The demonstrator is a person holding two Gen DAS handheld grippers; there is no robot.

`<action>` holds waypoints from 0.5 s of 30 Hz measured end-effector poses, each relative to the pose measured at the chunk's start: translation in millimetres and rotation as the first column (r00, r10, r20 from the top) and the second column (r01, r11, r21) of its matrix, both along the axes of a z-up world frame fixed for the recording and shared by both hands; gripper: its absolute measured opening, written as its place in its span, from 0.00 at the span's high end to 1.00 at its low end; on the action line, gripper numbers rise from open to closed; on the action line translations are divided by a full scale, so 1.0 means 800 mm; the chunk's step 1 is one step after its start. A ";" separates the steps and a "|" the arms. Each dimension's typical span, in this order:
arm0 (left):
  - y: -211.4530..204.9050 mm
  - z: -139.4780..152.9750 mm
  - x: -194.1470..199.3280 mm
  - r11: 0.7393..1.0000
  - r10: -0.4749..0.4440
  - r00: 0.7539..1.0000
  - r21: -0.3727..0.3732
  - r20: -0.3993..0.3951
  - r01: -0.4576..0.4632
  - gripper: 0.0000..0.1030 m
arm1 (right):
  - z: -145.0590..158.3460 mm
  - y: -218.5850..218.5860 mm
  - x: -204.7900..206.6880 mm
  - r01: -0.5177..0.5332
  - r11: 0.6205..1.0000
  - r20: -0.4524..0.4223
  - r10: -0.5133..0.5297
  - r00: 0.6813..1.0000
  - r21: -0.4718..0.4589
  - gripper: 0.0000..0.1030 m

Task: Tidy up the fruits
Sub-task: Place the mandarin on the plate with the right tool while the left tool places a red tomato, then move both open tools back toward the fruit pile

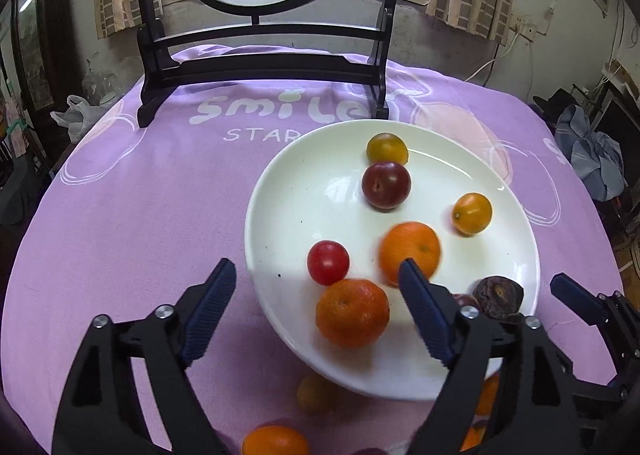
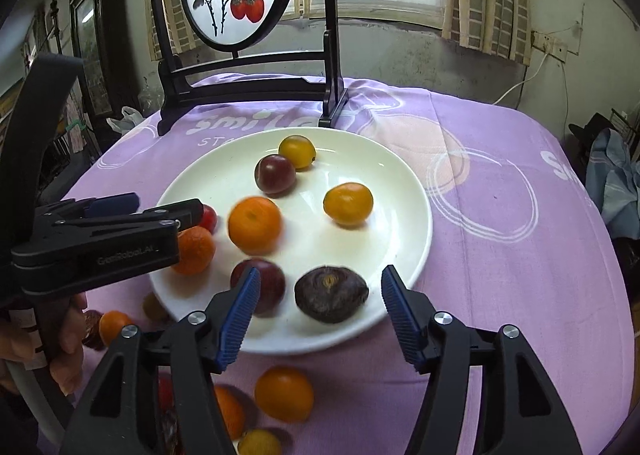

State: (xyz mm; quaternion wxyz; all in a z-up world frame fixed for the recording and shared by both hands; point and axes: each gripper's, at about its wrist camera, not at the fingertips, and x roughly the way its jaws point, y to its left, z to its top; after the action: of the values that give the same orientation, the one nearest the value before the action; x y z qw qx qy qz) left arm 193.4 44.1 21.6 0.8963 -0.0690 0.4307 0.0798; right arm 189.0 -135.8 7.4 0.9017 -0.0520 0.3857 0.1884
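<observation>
A white plate (image 1: pixel 280 183) (image 2: pixel 400 191) on the purple cloth holds several fruits. Among them are two mandarins (image 1: pixel 352 313) (image 1: pixel 410 251), a red tomato (image 1: pixel 328 262), a plum (image 1: pixel 386 185) and a dark wrinkled fruit (image 2: pixel 331 295). The farther mandarin (image 2: pixel 255 225) looks blurred. My left gripper (image 1: pixel 316 271) (image 2: pixel 168 203) is open over the plate's near left rim, with nothing pressed between its pads. My right gripper (image 2: pixel 320 275) is open too. The dark fruit lies between its fingers, and the pads stand clear of it.
Loose fruits lie on the cloth in front of the plate, including an orange one (image 2: pixel 284 395) (image 1: pixel 275 441) and a yellow one (image 2: pixel 260 443). A dark wooden stand with a round painting (image 1: pixel 260 67) (image 2: pixel 248 83) stands behind. A hand (image 2: pixel 60 335) holds the left gripper.
</observation>
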 end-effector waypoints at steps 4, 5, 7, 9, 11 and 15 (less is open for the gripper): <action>-0.005 0.007 -0.034 1.000 -0.019 0.999 -0.011 0.028 0.020 0.14 | 0.004 -0.019 -0.026 0.001 1.000 -0.004 -0.001 1.000 0.019 0.34; -0.007 0.007 -0.043 1.000 -0.025 0.999 -0.017 0.027 0.025 0.14 | 0.006 -0.023 -0.033 0.000 1.000 -0.006 0.000 1.000 0.022 0.34; -0.012 0.005 -0.063 0.998 -0.043 0.999 -0.033 0.025 0.044 0.13 | 0.007 -0.029 -0.047 -0.008 1.000 -0.004 0.008 1.000 0.024 0.34; -0.017 0.001 -0.083 0.998 -0.053 0.998 -0.035 0.023 0.054 0.11 | 0.008 -0.036 -0.064 -0.016 1.000 0.002 0.016 1.000 0.023 0.31; -0.022 -0.004 -0.102 0.998 -0.063 0.998 -0.030 0.023 0.064 0.10 | 0.006 -0.042 -0.082 -0.023 0.999 0.013 0.022 1.000 0.029 0.25; -0.029 -0.015 -0.135 0.997 -0.076 0.997 -0.010 0.010 0.076 0.09 | -0.006 -0.045 -0.110 -0.043 0.998 0.002 0.043 0.999 0.035 0.24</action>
State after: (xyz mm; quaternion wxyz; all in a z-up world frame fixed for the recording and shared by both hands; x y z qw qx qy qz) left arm 85.8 20.9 9.6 0.9003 -0.0578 0.4293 0.0429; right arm 101.2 -172.1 2.3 0.8986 -0.0446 0.3804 0.2142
